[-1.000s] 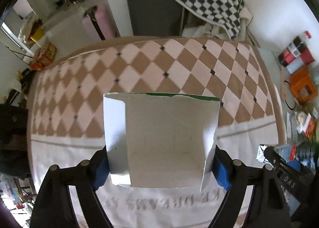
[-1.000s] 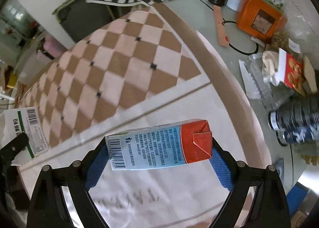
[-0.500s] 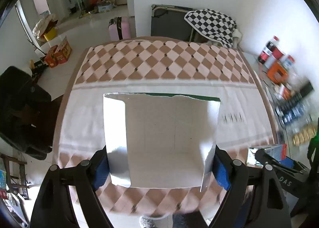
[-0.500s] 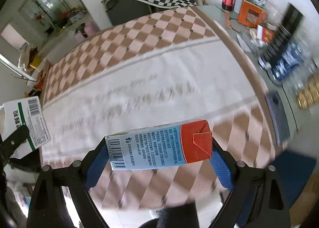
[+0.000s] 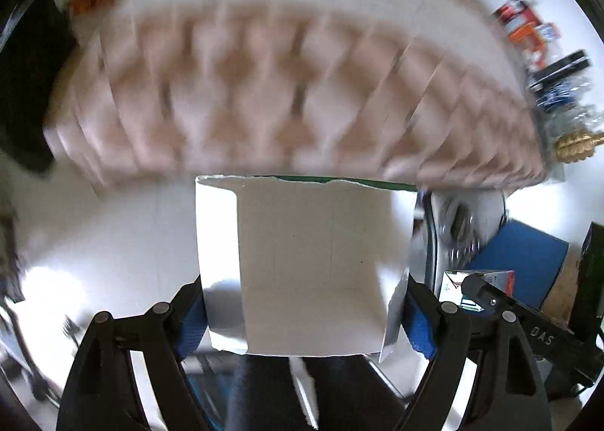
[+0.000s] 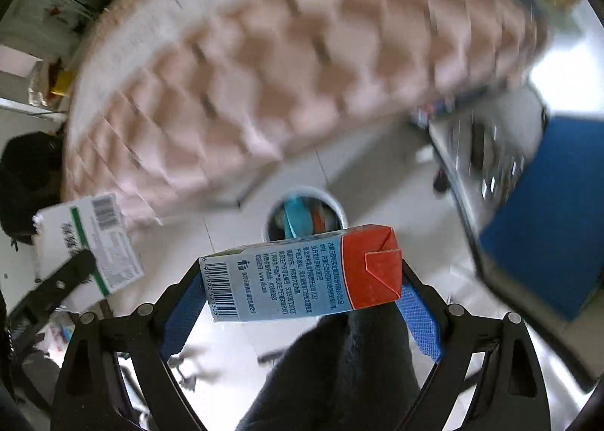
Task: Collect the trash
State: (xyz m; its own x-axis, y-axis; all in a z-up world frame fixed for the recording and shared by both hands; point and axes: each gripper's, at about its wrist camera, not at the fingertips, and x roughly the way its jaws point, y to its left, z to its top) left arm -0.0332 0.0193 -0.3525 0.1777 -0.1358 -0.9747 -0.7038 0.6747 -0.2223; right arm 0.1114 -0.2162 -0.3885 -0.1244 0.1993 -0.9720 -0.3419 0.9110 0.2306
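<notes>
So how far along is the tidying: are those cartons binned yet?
Not yet. Both are picked up: the left gripper holds the torn white carton, the right gripper the blue-and-red carton. A white bin on the floor already holds some rubbish. Left: dropping both in.

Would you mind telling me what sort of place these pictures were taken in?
Most likely a lived-in room at home: a table under a brown-and-pink checked tablecloth, a pale tiled floor, and a round waste bin already holding rubbish on that floor.
</notes>
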